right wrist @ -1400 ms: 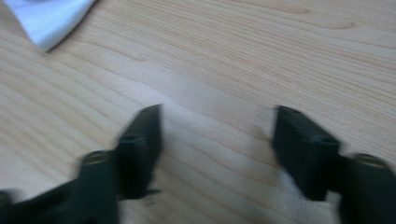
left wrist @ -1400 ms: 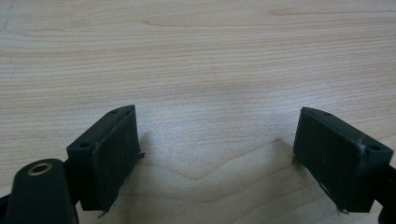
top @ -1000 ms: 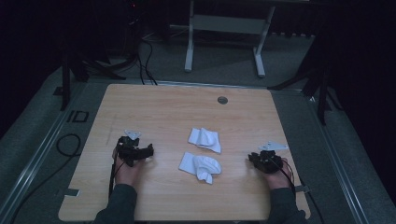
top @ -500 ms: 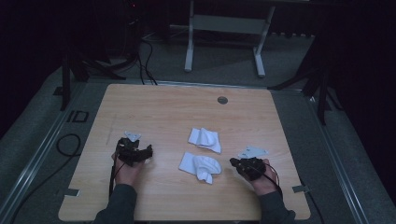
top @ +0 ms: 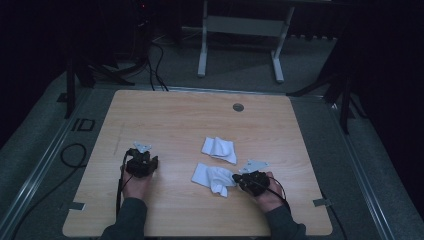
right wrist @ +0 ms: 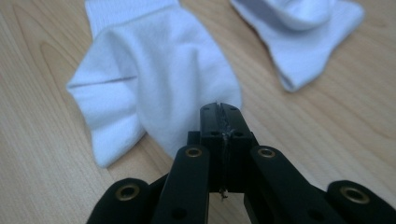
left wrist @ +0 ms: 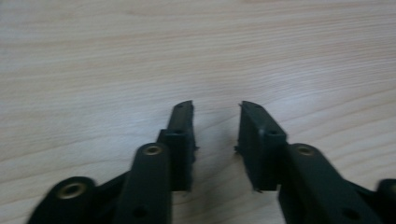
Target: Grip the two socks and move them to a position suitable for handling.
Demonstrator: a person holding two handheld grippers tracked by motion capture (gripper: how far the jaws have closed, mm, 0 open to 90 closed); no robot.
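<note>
The right gripper (right wrist: pixel 220 108), jaws pressed together on nothing, sat at the edge of the near sock (right wrist: pixel 159 93) at centre frame. It could shove the sock aside. The left gripper (left wrist: pixel 215 122), just narrowing over bare table (left wrist: pixel 93 56), held nothing

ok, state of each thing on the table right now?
near sock: crumpled, flat on the table, not gripped
far sock: folded over, lying apart from the near one
right gripper: shut, empty, tips at the near sock's edge
left gripper: jaws just been closing, gap remains, nothing between them
</note>
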